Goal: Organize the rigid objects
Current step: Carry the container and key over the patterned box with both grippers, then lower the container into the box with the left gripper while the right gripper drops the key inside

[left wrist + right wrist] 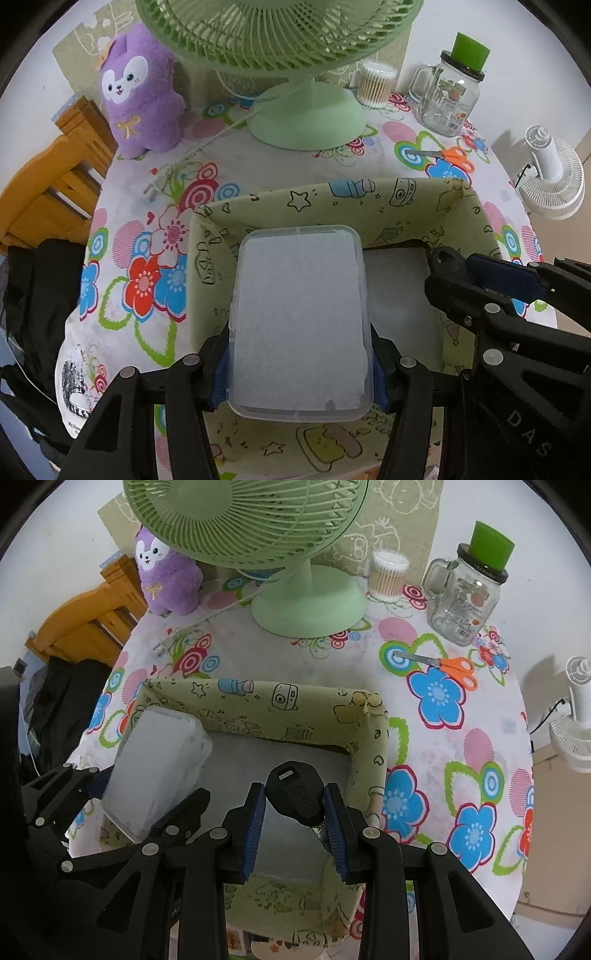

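Note:
My left gripper [300, 363] is shut on a translucent plastic container [300, 317] and holds it over the left part of a green cartoon-print storage box [332, 194]. The container also shows in the right wrist view [155, 768]. My right gripper [295, 812] is shut on a black key-shaped object [295, 794] marked "SH", held over the right part of the same box [258, 698]. The right gripper shows in the left wrist view [491, 284] at the box's right side.
On the floral tablecloth [461, 738] stand a green fan [306, 602], a purple plush toy [166, 579], a cotton-swab tub [388, 576] and a glass jar mug [469, 598]. Orange scissors [443, 666] lie right of the box. A wooden chair [55, 177] stands left.

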The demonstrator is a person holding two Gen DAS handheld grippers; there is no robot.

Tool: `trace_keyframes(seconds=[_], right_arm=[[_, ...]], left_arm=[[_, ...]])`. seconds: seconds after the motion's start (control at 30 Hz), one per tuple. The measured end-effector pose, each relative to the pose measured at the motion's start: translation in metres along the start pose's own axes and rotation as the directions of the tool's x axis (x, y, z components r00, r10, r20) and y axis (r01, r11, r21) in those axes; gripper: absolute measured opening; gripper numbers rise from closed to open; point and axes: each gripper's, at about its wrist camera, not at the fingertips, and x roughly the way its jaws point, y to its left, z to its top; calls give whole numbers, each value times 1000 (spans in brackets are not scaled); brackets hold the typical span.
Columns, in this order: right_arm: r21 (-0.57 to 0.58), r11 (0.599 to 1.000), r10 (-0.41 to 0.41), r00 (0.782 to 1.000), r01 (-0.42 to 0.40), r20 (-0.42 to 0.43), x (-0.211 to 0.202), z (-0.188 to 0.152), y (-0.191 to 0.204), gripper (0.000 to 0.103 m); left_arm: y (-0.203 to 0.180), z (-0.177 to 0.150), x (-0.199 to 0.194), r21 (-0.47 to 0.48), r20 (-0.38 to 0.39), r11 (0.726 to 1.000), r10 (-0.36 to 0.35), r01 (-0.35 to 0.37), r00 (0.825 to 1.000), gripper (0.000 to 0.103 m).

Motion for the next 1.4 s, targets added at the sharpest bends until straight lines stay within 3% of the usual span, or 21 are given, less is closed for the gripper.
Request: trace_keyframes(seconds=[0.2, 0.43, 0.53, 0.9, 1.07, 1.2, 1.27, 1.4], right_arm=[[-3, 1000, 6, 1000, -6, -21, 11, 4, 1, 36], [17, 1000, 7, 1000, -7, -25, 17, 9, -4, 36], [27, 1000, 6, 1000, -5, -26, 20, 12, -5, 36], [69, 997, -44, 999, 45, -14, 28, 19, -6, 37], [84, 996, -10, 1000, 10, -1, 21, 19, -5, 58], [79, 997, -9, 1000, 8, 7, 12, 17, 2, 67], [80, 997, -12, 1000, 12, 8, 7, 15, 4, 80], [85, 996, -7, 1000, 5, 18, -4, 10, 7, 83]], left_arm=[[-1, 3, 12, 0, -20, 999, 33, -33, 999, 61], [-7, 6, 6, 19, 10, 1000, 13, -13, 1000, 87], [-12, 7, 5, 39, 13, 998, 53, -53, 999, 91], [-10, 9, 6, 50, -18, 997, 55, -54, 998, 92], [-6, 9, 3, 26, -26, 999, 32, -31, 999, 92], [-3, 7, -6, 9, -26, 1000, 13, -13, 1000, 92], [-1, 6, -14, -7, -15, 1000, -5, 5, 1000, 92], [2, 3, -21, -4, -12, 1000, -5, 5, 1000, 92]])
